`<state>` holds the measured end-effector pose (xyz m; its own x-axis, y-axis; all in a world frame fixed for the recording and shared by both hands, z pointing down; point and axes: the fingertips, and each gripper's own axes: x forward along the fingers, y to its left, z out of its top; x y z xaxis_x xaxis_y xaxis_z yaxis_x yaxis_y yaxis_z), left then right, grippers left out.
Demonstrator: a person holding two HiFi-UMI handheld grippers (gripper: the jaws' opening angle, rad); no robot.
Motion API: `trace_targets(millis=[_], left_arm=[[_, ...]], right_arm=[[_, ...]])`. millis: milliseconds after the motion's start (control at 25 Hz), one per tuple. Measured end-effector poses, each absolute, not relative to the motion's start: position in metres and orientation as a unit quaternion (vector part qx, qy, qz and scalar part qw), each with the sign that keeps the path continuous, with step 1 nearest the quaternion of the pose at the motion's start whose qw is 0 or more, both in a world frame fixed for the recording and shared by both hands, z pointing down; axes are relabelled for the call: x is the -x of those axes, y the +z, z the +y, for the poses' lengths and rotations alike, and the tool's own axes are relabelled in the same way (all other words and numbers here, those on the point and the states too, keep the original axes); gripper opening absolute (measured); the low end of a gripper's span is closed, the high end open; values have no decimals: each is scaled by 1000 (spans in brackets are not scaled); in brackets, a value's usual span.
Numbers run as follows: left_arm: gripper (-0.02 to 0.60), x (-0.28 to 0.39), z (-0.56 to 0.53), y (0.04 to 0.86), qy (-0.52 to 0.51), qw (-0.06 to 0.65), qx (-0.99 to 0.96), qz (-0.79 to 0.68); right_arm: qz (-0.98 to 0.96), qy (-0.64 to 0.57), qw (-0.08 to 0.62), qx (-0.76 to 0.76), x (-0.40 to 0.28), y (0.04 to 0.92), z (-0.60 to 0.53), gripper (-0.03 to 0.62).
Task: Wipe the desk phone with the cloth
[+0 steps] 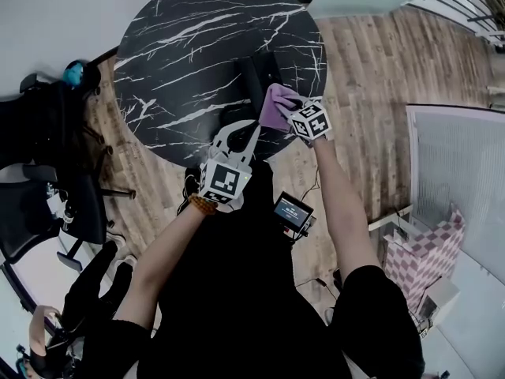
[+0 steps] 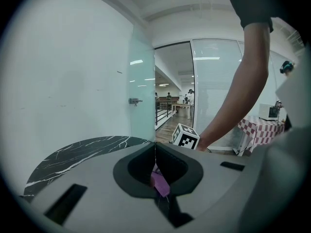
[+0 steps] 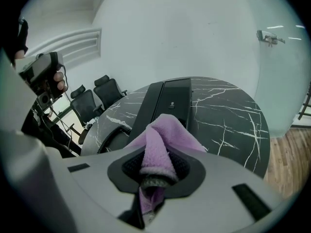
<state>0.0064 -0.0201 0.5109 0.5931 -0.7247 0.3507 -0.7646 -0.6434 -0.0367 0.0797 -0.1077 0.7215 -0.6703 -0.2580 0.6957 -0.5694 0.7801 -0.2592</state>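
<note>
**Right gripper view: fleecy cloth pinched over the phone**

Your right gripper [image 3: 154, 169] clamps a bunched, fuzzy lilac cloth [image 3: 163, 135] at the near end of the desk phone [image 3: 170, 98]. The phone is a flat, angular black slab on the round, white-veined marble table [image 3: 228, 115]. Your left gripper [image 2: 155, 161] has its jaws closed to a thin seam.
</note>
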Motion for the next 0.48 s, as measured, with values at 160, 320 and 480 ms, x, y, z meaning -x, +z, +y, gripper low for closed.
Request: trace_targets(millis=[160,320,480], left_arm=[[14,-7,-24,507,168,55,-891,-419],[14,-6,-28,503,166,49,-890,-422],[14,-2,-29,500,167,48,-889,-424]], right_arm=[[-880,245,338,-225,-83,724,-102,74],[-873,258,353,-216,-87,725,-96,74],[-880,244,353,-205,-80,705,-82,74]])
